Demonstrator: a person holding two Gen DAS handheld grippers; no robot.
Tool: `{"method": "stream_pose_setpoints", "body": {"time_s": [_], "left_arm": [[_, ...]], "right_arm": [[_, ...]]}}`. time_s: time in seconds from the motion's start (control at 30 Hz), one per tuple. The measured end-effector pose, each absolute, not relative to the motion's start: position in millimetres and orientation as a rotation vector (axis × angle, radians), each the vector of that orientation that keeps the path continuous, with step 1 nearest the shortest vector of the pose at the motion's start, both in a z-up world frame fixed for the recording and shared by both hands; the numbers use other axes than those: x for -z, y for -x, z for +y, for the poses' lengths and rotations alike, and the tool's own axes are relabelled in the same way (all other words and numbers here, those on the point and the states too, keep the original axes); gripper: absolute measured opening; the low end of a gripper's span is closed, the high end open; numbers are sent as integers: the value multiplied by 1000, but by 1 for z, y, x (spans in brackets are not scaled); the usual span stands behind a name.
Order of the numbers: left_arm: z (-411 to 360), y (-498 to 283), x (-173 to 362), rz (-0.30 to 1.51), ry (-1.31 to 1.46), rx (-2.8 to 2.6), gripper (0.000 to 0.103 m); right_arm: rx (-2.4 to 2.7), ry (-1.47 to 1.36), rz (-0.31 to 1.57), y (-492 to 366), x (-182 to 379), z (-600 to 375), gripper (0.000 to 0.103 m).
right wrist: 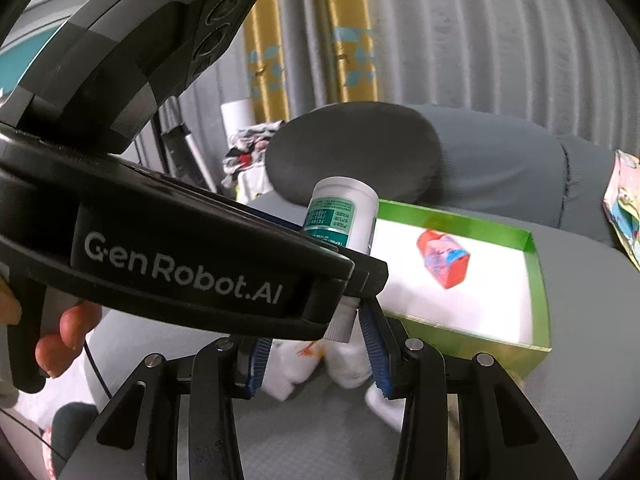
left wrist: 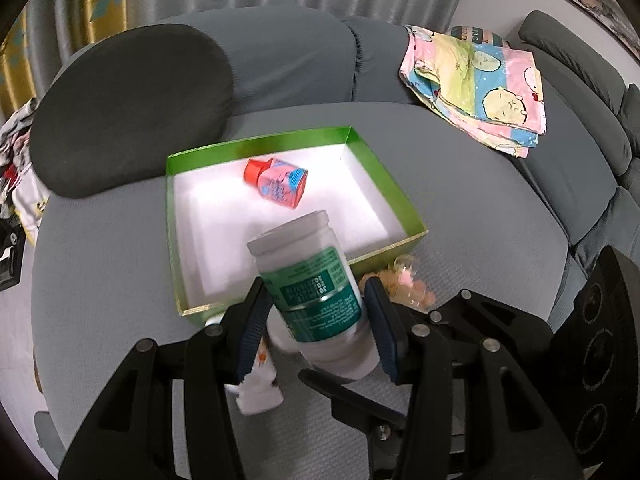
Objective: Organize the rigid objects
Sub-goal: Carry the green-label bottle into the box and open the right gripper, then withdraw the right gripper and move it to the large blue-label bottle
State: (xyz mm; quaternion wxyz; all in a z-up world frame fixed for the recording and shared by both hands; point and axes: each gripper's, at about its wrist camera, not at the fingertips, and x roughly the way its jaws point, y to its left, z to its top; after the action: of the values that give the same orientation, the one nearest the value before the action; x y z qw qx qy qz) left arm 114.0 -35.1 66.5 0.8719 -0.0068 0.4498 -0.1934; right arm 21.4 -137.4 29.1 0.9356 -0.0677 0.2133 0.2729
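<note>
My left gripper (left wrist: 316, 284) is shut on a white bottle with a green label (left wrist: 296, 248), which it holds tilted above the near edge of a green box (left wrist: 260, 142). A small pink bottle with a red cap (left wrist: 280, 182) lies on the box's white floor. In the right wrist view the same white bottle (right wrist: 344, 212) sticks up past the left tool's black body (right wrist: 180, 268). My right gripper (right wrist: 316, 344) is below it, its blue pads pressing on a white tube with a ribbed cap (right wrist: 340, 324). That tube (left wrist: 256, 392) also shows under the left fingers.
The box sits on a grey sofa seat (left wrist: 480, 220). A dark round cushion (left wrist: 132, 108) stands behind it and a folded patterned cloth (left wrist: 480, 84) lies at the back right. A clear bag of sweets (left wrist: 408, 288) lies by the box's near right corner. A hand (right wrist: 64, 340) grips the left tool.
</note>
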Motion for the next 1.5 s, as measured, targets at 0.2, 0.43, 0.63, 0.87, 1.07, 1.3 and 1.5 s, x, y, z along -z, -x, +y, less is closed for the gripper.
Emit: {"method": "stream_pose_setpoints", "body": {"time_s": [0.2, 0.43, 0.63, 0.87, 1.07, 1.3, 1.5], "left_arm": [[-45, -139, -68, 944, 7, 410, 46], [-51, -173, -57, 982, 27, 422, 46], [-45, -204, -39, 1047, 86, 423, 45], [-37, -219, -22, 1096, 156, 389, 49], [-21, -216, -19, 1093, 176, 319, 83], [-10, -199, -31, 1043, 145, 268, 83], [-2, -177, -44, 993, 154, 261, 83]], "right_arm": [[-545, 128, 432, -44, -28, -145, 44], [-544, 118, 465, -79, -23, -150, 44], [-555, 116, 552, -124, -14, -147, 44], [-525, 120, 614, -139, -1, -142, 44], [-482, 115, 625, -149, -3, -142, 46], [-449, 109, 609, -140, -10, -154, 52], [-434, 101, 589, -119, -18, -162, 57]]}}
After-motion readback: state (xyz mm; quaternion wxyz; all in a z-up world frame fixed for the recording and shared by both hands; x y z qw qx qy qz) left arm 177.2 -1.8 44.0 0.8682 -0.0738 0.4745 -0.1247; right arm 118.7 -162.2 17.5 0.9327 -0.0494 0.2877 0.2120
